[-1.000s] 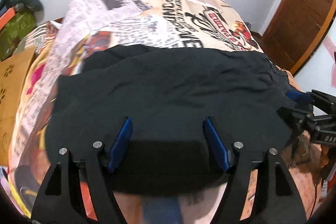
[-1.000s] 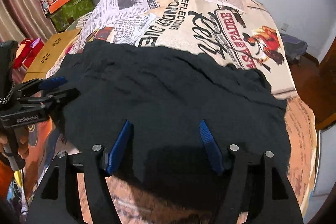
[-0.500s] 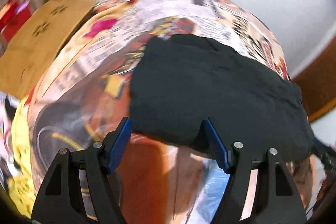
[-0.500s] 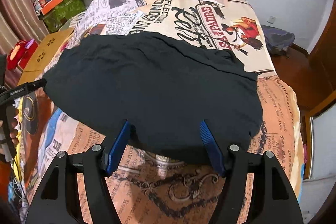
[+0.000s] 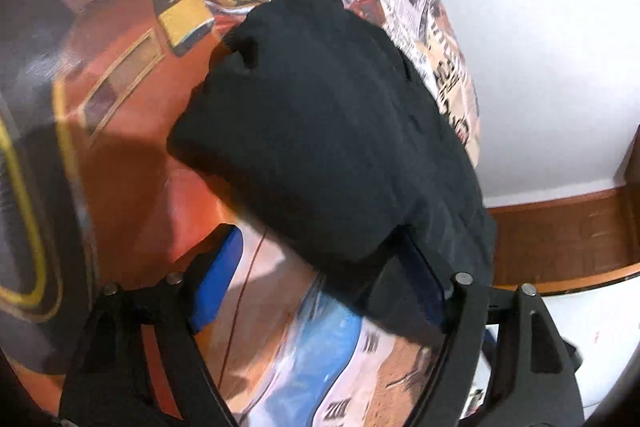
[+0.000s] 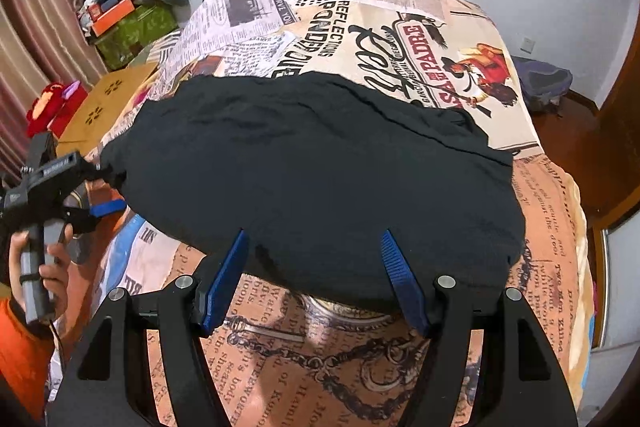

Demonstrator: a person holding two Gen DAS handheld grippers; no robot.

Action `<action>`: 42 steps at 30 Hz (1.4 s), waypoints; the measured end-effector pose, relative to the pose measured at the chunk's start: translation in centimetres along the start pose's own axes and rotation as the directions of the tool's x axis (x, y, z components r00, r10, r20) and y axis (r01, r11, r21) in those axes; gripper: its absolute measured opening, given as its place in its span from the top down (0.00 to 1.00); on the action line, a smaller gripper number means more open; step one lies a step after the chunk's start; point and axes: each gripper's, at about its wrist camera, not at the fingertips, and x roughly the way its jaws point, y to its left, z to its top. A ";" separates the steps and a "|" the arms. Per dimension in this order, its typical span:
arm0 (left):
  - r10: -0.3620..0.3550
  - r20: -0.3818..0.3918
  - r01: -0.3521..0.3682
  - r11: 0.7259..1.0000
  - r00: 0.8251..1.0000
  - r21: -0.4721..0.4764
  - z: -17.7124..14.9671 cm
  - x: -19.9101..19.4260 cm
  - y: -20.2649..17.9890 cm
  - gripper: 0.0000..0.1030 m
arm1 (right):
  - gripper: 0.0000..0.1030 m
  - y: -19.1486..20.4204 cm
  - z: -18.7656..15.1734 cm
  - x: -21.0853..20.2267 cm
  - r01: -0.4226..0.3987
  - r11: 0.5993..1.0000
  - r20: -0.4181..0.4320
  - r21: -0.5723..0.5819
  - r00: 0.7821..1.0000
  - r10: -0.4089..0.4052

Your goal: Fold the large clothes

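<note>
Black garment (image 6: 312, 179) lies folded across the printed bedspread (image 6: 552, 211). At nine o'clock the left gripper (image 6: 102, 187) is opening around its end, pads not yet pinching; the right gripper (image 6: 316, 277) hangs released at six o'clock. Bite every layer deeply before lifting.

The garment (image 6: 312, 171) is plain black. The bedspread (image 6: 420, 39) beneath is a newspaper-and-poster collage in cream, orange and rust (with black lettering). Both grippers have black frames, blue pads (image 6: 224, 283). One sleeve (image 6: 20, 351) is orange.
</note>
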 end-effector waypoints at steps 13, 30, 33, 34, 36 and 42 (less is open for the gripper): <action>0.035 0.114 -0.027 0.997 0.993 -0.071 2.8 2.7 -0.8 0.38 | 0.37 0.6 0.3 1.4 0.028 0.999 -0.002 -0.020 1.000 -0.028; 0.080 0.450 -0.250 0.910 0.889 0.331 -1.0 -10.3 -10.3 0.79 | 0.37 4.9 2.9 -0.1 -0.097 0.995 0.017 -0.012 0.995 0.097; 0.084 0.578 -0.368 0.843 0.812 0.393 -2.7 -13.7 -12.3 0.79 | 0.37 7.6 3.4 -0.1 -0.169 0.985 0.021 -0.035 0.985 0.169; 0.079 0.604 -0.391 0.826 0.793 0.406 -3.1 -14.4 -12.7 0.79 | 0.37 8.7 3.4 0.1 -0.187 0.981 0.021 -0.051 0.982 0.188; 0.064 0.643 -0.429 0.795 0.763 0.429 -4.2 -15.6 -13.5 0.79 | 0.37 10.5 3.2 1.0 -0.190 0.979 0.018 -0.078 0.981 0.192; 0.072 0.638 -0.489 0.710 0.767 0.507 -5.6 -13.8 -14.9 0.80 | 0.34 14.8 1.6 6.1 -0.193 0.967 -0.091 -0.169 0.980 0.180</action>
